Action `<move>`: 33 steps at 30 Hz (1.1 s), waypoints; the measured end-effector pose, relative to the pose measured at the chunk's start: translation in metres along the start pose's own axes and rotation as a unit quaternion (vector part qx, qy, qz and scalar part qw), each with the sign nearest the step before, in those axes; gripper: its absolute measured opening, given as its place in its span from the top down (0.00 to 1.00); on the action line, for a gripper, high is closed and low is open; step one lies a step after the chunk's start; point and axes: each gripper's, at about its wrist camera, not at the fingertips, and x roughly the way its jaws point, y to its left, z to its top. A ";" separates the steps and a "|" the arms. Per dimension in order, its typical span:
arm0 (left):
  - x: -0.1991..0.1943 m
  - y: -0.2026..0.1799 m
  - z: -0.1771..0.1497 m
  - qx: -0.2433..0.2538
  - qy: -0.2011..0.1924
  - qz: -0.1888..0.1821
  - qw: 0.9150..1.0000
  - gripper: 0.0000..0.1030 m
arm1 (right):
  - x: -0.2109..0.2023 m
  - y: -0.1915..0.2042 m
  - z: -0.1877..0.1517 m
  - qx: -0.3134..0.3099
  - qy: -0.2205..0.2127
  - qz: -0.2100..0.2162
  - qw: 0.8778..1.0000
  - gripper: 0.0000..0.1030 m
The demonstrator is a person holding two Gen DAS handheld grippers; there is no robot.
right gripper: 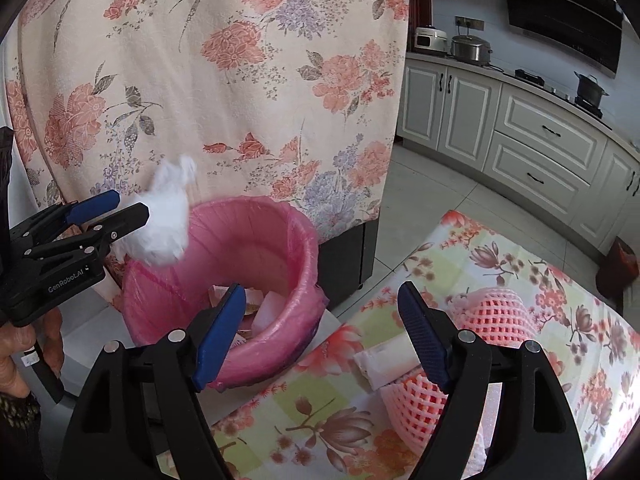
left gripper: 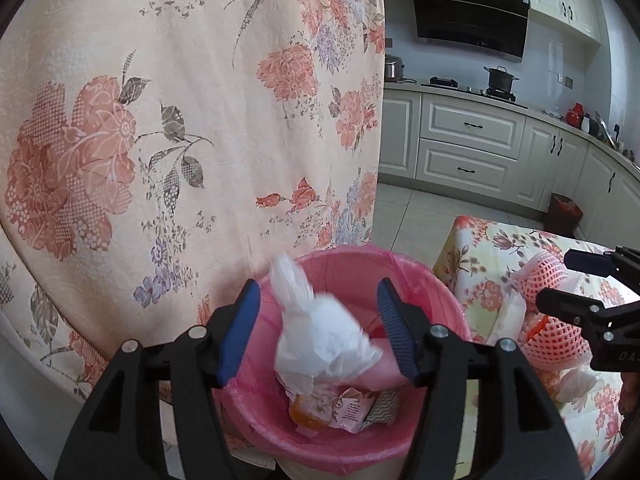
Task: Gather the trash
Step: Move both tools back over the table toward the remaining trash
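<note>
A bin with a pink liner [left gripper: 440, 292] [right gripper: 304, 240] stands on the floor beside a floral-covered table [right gripper: 460, 248]; wrappers and scraps [left gripper: 340, 408] lie in it. My left gripper [left gripper: 318, 332] [right gripper: 116, 210] hangs over the bin with its jaws apart. A crumpled white plastic bag [left gripper: 324, 340] [right gripper: 164, 224] sits blurred between them, and the pads do not press it. My right gripper [right gripper: 320, 336] [left gripper: 560, 280] is open over the table's near edge and holds nothing. Just beyond it lie two pink foam nets [right gripper: 500, 312] [right gripper: 416, 408] and a white paper wrapper [right gripper: 384, 364].
A large floral cloth [left gripper: 160, 120] hangs right behind the bin. Kitchen cabinets [left gripper: 472, 140] with a stove and pots line the far wall. A small dark bin with a red liner [left gripper: 564, 212] stands by them. A person's hand [right gripper: 16, 360] holds the left gripper.
</note>
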 end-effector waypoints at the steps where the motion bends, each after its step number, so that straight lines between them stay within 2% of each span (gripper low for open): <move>1: 0.000 0.000 0.000 -0.002 0.000 0.000 1.000 0.43 | -0.001 -0.004 -0.002 0.003 0.000 -0.003 1.000 0.28; 14: -0.018 0.008 -0.014 -0.028 0.011 0.002 1.000 0.43 | -0.030 -0.058 -0.039 0.041 0.008 -0.046 0.998 0.23; 33: -0.028 -0.061 -0.023 0.002 0.021 -0.056 0.998 0.43 | -0.072 -0.128 -0.111 0.104 0.031 -0.107 0.988 0.22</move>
